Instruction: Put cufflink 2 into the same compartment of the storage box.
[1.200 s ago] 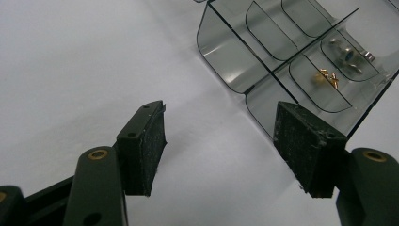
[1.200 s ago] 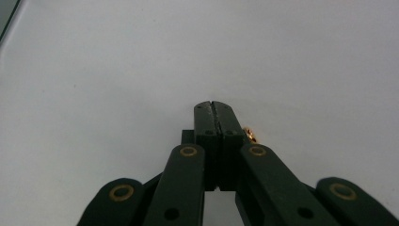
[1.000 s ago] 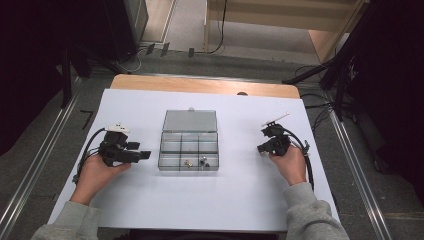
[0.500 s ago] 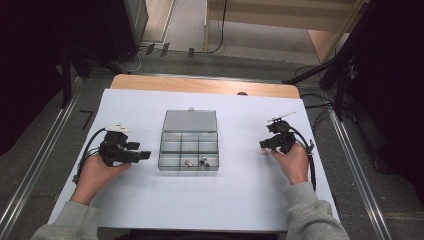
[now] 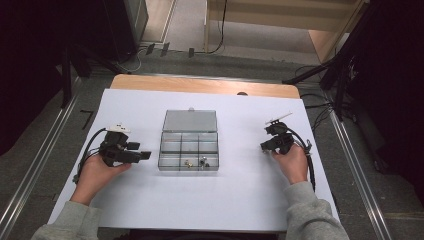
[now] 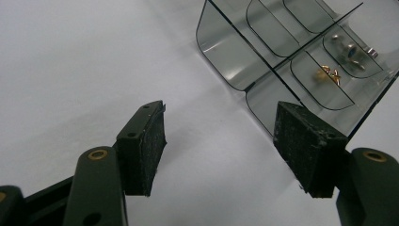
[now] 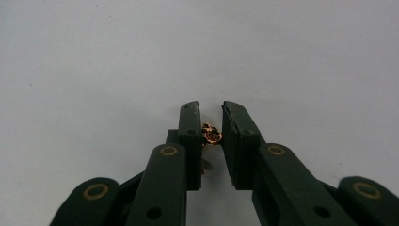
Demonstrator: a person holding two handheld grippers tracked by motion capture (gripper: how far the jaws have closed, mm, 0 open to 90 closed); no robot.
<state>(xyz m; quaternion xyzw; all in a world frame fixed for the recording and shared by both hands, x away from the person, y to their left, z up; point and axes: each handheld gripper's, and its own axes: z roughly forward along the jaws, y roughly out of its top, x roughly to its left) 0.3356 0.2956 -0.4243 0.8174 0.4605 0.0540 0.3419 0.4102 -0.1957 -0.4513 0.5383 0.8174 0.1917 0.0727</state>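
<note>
High view: the compartment box point(image 5: 189, 141) sat at the centre of the frame on the white table point(image 5: 235, 200), lid open toward the top edge; the left gripper point(image 5: 141, 156) rested just left of it, the right gripper point(image 5: 263, 146) well apart at right, both pointing inward. Left gripper view: jaws stood wide with nothing between them, the box point(image 6: 301, 52) in the upper right, a gold piece and silver bits in its near cells. Right gripper view: jaws stood narrow and had just been closing, with a small gold fitting point(image 7: 211, 135) between them at mid-frame, against the left pad and close to the right; whether both pads pressed on it could not be told, and a slim gap showed beside it. Judgement: the step looks like securing the fitting for carrying to the box; best done by closing gently until both pads bear, keeping it centred near the tips, then lifting straight before crossing.
</note>
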